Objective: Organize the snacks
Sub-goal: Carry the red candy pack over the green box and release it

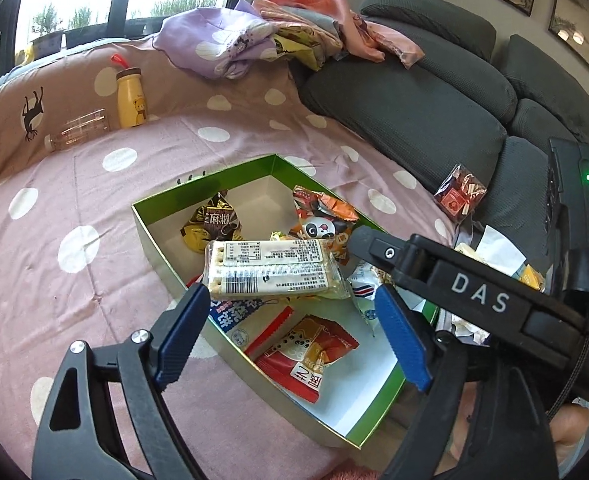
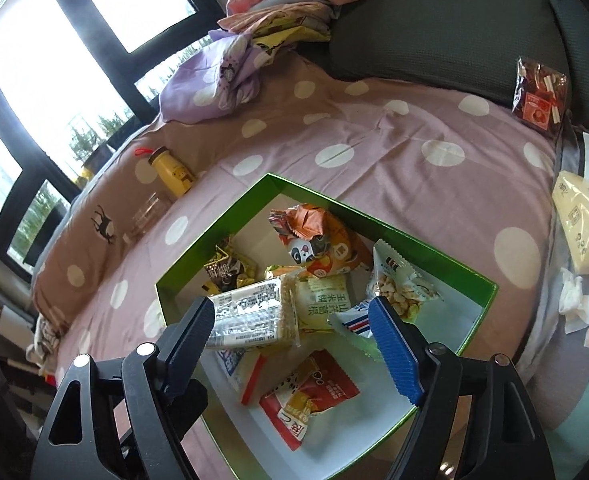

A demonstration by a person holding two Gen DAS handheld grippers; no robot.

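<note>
A green box (image 1: 162, 196) (image 2: 222, 216) with a white inside lies on the dotted pink sheet and holds several snack packs. On top lies a clear cracker pack (image 1: 272, 268) (image 2: 250, 312). An orange panda bag (image 1: 326, 220) (image 2: 318, 240), a dark brown candy bag (image 1: 214, 222) (image 2: 224, 268) and a red pack (image 1: 306, 352) (image 2: 306, 400) lie in it too. My left gripper (image 1: 294, 328) is open above the box's near end. My right gripper (image 2: 292, 332) is open above the box, and its body (image 1: 474, 288) crosses the left wrist view at right.
A red snack bag (image 1: 459, 193) (image 2: 538, 96) leans on the grey sofa cushion (image 1: 414, 108). A yellow bottle (image 1: 131, 98) (image 2: 172, 174) and a clear bottle (image 1: 78, 130) lie at the far left. Crumpled clothes (image 1: 254, 36) lie behind. A tissue pack (image 2: 584, 220) and crumpled tissues (image 2: 584, 308) lie at right.
</note>
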